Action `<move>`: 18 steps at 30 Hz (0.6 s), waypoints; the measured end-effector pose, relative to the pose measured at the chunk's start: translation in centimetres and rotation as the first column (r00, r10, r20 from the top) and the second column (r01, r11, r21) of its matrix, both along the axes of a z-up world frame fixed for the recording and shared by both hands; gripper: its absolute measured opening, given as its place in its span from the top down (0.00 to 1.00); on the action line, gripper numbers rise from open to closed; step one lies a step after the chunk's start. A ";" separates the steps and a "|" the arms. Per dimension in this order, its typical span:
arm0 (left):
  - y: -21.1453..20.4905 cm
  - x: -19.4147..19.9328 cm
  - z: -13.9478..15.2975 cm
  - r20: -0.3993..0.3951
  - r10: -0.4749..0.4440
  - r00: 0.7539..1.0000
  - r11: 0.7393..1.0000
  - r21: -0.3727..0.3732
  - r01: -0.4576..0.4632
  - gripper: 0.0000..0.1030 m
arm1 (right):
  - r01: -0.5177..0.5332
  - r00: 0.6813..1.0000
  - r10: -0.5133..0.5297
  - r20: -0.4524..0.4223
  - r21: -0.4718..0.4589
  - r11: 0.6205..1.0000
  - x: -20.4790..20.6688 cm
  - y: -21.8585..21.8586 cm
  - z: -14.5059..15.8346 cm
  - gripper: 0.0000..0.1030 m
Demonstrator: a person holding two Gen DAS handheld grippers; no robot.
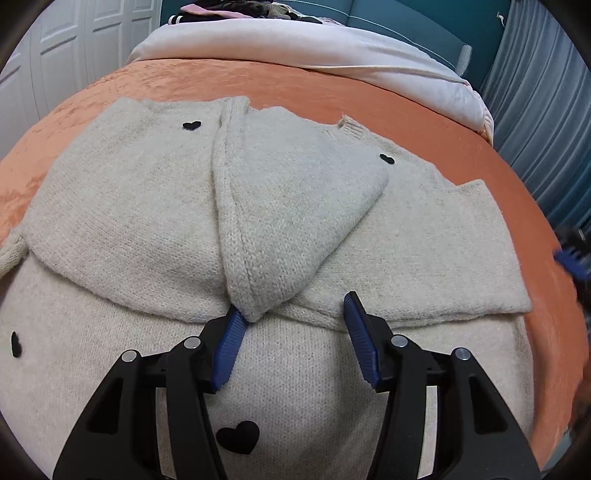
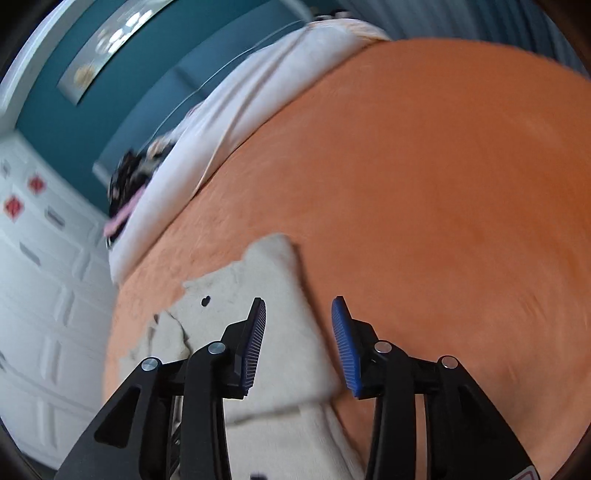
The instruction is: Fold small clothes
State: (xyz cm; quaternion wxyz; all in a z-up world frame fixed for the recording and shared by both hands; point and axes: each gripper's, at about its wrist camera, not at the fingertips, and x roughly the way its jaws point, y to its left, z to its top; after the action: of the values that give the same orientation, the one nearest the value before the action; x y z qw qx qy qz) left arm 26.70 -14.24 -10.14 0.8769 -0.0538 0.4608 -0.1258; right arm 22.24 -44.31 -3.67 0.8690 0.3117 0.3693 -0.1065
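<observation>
**Cream sweater lies folded on the orange bedspread, both grippers free of it**

A cream knitted sweater with small black hearts (image 1: 280, 229) lies spread across the orange velvety bedspread (image 1: 280, 83), filling most of its near part. Both sleeves are folded inward over the body; the cuff of the middle fold comes to a point near the sweater's centre. Beyond the bedspread's far edge lies a pale pink quilt (image 1: 295, 40), with a heap of dark and pink clothes (image 1: 236, 9) behind it against a teal headboard (image 1: 406, 22).

The left gripper (image 1: 295, 314), black with blue ribbed pads, hovers over the sweater's middle with its fingers parted about halfway. Its left pad sits right at the tip of the folded cuff; whether it touches cannot be told. Nothing is pinched between the pads.

The right gripper (image 2: 298, 314) stands over the sweater's right edge, where the knit meets bare bedspread. Its fingers are moderately apart and hold nothing; the sleeve fold lies flat beneath them. This view is blurred. White panelled wardrobe doors (image 2: 48, 314) show on the left.
</observation>
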 end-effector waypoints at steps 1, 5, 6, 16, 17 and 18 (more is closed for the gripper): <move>0.0 0.1 0.0 -0.002 0.004 1.000 1.000 -0.001 -0.004 0.50 | -0.084 0.996 0.084 -0.006 -0.010 0.996 2.5 0.7 -0.6 0.63; 0.2 0.0 0.4 -0.001 -0.011 1.000 1.000 -0.008 0.011 0.49 | -0.175 0.953 0.138 -0.269 -0.120 0.977 9.0 0.9 -7.6 0.65; 0.6 -0.2 0.8 -0.008 -0.023 1.000 1.000 -0.020 0.023 0.49 | -0.133 0.966 0.100 -0.239 -0.130 0.983 8.7 0.7 -6.5 0.65; 18.1 0.8 2.7 -0.201 0.384 0.901 0.824 -0.365 -0.433 0.20 | -0.478 0.878 0.453 -0.155 -0.239 0.845 10.6 22.6 2.1 0.37; 19.8 1.4 1.9 -0.262 0.416 0.870 0.776 -0.396 -0.491 0.20 | -0.515 0.856 0.474 -0.205 -0.265 0.815 11.9 25.2 1.3 0.32; 21.3 2.2 0.8 -0.325 0.430 0.842 0.722 -0.436 -0.537 0.20 | -0.546 0.835 0.479 -0.272 -0.300 0.782 13.6 27.7 -0.1 0.31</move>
State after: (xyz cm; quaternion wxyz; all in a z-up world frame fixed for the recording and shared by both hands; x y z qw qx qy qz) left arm 28.91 7.07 -9.38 0.7811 -0.4156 0.4660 -0.0029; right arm 35.86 -16.57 -3.82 0.8699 0.0207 0.4912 0.0399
